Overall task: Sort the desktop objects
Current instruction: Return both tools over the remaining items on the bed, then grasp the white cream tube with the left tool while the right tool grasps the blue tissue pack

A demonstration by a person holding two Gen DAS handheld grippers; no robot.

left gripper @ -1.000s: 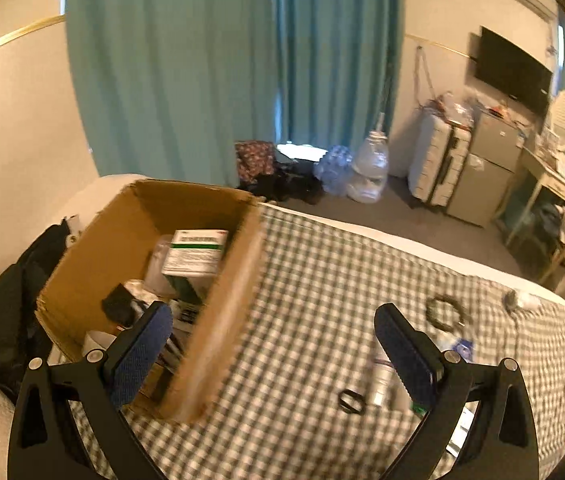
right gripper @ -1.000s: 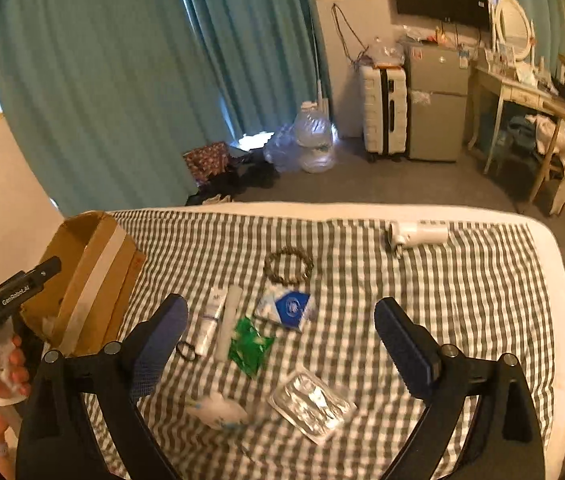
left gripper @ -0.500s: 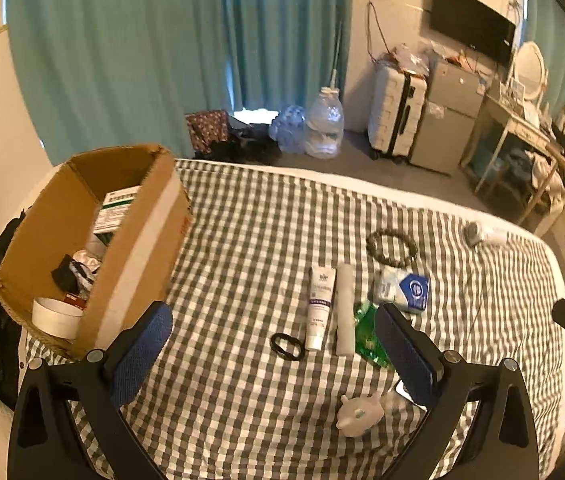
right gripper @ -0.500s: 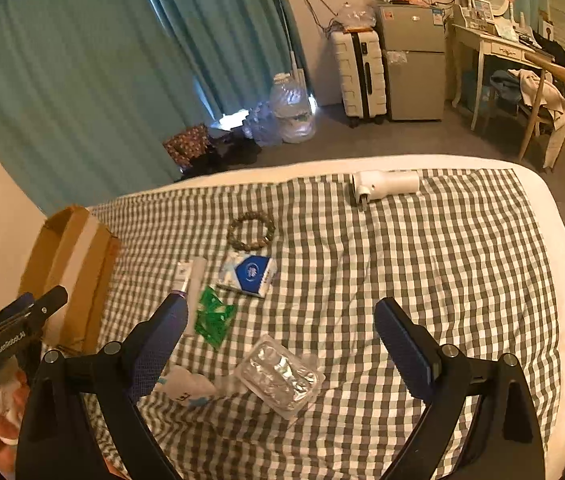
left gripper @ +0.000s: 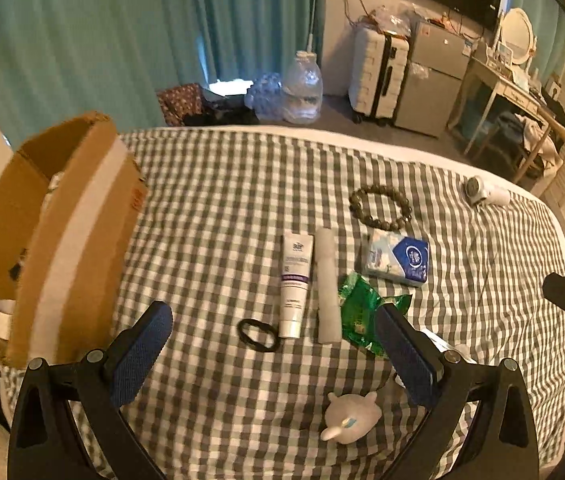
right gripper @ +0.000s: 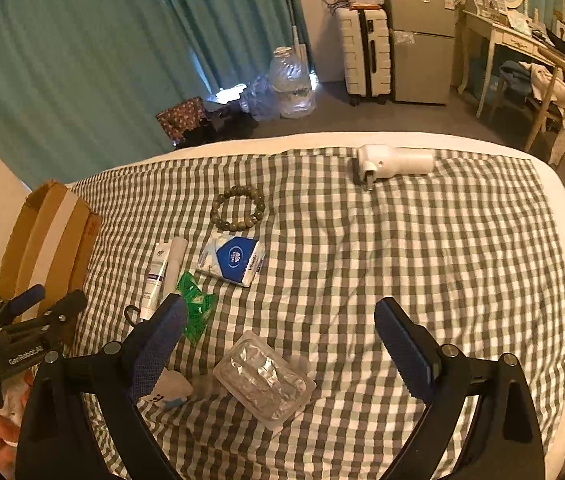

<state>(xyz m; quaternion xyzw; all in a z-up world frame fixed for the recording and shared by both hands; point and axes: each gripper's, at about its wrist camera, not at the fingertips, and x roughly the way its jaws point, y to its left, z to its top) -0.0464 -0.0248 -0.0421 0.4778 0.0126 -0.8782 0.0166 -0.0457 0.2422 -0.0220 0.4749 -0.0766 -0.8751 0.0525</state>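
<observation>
Both the left gripper [left gripper: 274, 354] and right gripper [right gripper: 280, 346] hover spread, empty; just ahead, the light, stiff cream tube [left gripper: 295, 280] probably suits a mid-body pinch.

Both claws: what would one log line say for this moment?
left claw: open, empty | right claw: open, empty | cardboard box: left of loose items | checked cloth: items unsorted

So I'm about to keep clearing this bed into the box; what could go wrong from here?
The tube and white stick lie side by side, almost touching, so closing on one may catch or push the other. The hair tie lies flat on soft checked bedding; fingers may pinch cloth instead. The cardboard box leans, so a nudge might tip it.
</observation>
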